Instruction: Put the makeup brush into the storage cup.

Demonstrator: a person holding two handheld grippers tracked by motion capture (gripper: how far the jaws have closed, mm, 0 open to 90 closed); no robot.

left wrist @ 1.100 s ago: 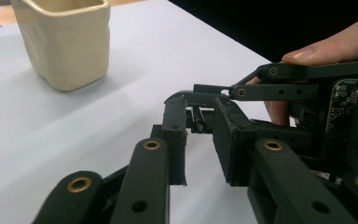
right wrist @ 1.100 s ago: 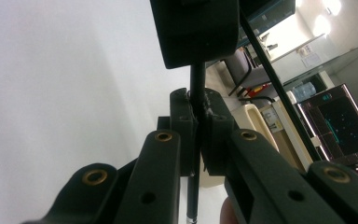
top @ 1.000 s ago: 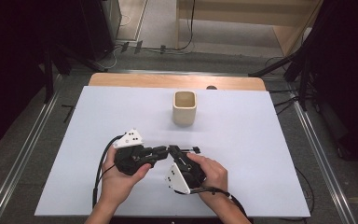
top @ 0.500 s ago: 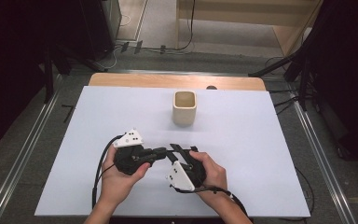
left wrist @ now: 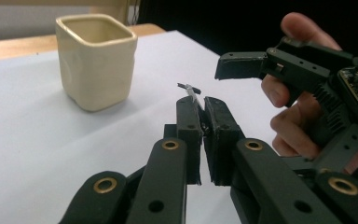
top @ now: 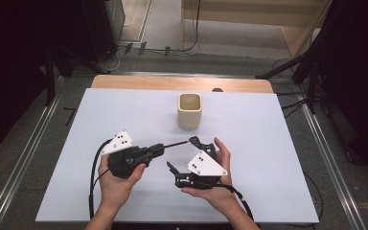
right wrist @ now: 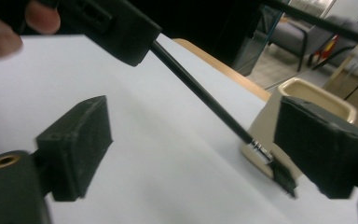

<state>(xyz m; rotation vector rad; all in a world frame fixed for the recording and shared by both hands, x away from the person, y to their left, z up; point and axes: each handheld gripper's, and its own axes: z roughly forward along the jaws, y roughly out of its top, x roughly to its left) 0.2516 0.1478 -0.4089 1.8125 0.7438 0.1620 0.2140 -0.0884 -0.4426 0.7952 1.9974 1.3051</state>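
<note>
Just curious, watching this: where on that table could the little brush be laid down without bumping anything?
Bare table lies right of the cup and along the far left. It is crowded near the front, where both grippers meet around the brush.

A cream square cup (top: 190,110) stands upright and open on the white sheet (top: 100,112), near the sheet's far edge and about midway along it. Beyond that far edge a strip of wooden tabletop (top: 139,83) shows. A small dark spot (top: 217,89) sits on the wood, right of the cup. Metal rails (top: 24,148) flank the table.
</note>
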